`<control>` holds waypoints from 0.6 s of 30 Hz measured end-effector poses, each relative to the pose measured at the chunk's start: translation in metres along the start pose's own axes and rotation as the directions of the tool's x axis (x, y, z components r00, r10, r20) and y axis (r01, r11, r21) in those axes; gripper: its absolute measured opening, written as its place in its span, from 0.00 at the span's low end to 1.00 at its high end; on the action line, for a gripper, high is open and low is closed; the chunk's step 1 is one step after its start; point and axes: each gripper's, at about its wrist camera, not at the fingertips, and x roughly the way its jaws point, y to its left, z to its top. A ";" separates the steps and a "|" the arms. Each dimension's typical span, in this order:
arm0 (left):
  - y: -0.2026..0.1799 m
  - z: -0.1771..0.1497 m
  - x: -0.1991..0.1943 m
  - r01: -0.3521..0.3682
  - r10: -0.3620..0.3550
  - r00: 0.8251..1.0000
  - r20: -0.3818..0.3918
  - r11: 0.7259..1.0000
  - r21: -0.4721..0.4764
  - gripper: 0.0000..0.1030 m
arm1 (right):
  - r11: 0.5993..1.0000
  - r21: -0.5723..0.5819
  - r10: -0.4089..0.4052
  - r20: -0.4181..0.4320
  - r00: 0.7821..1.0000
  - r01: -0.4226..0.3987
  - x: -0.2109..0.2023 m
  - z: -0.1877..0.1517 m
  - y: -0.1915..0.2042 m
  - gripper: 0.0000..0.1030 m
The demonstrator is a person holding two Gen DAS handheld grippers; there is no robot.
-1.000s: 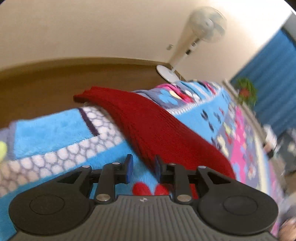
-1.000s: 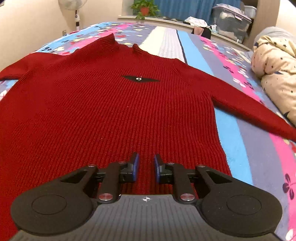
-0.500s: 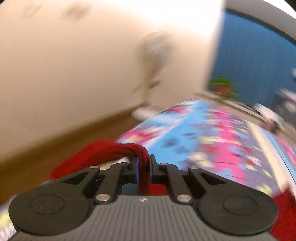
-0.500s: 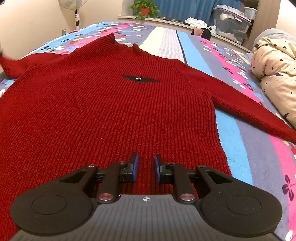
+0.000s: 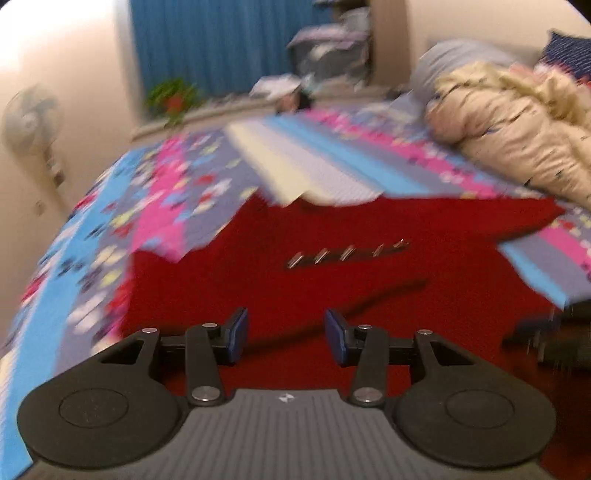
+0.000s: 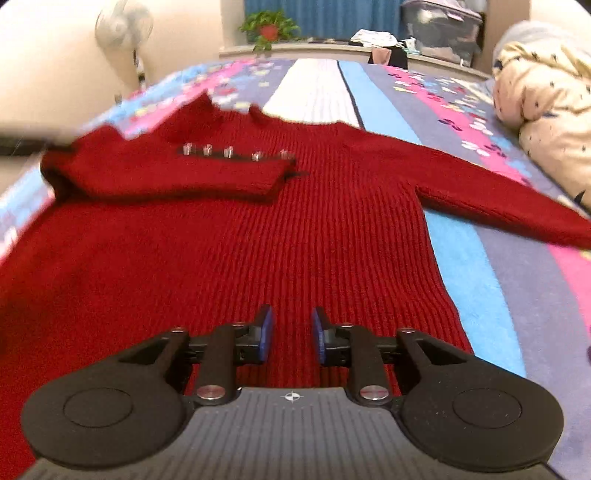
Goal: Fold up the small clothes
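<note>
A red knitted sweater [image 6: 295, 240] lies flat on the bed, neck away from me. Its left sleeve [image 6: 173, 177] lies folded across the chest, while the other sleeve [image 6: 498, 206] stretches out to the right. In the blurred left wrist view the sweater [image 5: 369, 295] fills the middle. My left gripper [image 5: 286, 328] hovers over it, jaws opening, with nothing between them. Over the hem, my right gripper [image 6: 291, 328] has its jaws opening too, and nothing sits between its pads. A dark blur at the left edge [image 6: 22, 142] may be the left gripper.
The bed has a colourful patterned cover [image 6: 480, 277]. A cream star-print duvet [image 6: 546, 92] is bunched at the right. A standing fan [image 6: 122, 26], a potted plant [image 6: 267, 27] and storage boxes [image 6: 439, 26] stand beyond the far edge, by blue curtains.
My left gripper shut on the left sleeve's cuff, swung it over onto the chest and let it go. The right gripper stayed over the hem and its jaws widened slightly.
</note>
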 end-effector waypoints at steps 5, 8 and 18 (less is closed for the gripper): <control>0.019 -0.050 -0.047 -0.104 0.105 0.985 -0.137 0.994 0.011 0.51 | 0.968 0.229 0.088 0.083 0.993 -0.105 0.020 0.033 -0.032 0.45; 0.035 -0.097 -0.072 -0.117 0.100 0.978 -0.181 0.989 -0.087 0.52 | 0.938 0.307 0.136 0.101 0.986 -0.161 0.049 0.046 -0.042 0.47; 0.041 -0.140 -0.043 0.035 -0.057 0.938 -0.343 0.997 -0.071 0.78 | 0.946 0.240 0.191 0.125 0.974 -0.217 0.108 0.068 -0.027 0.50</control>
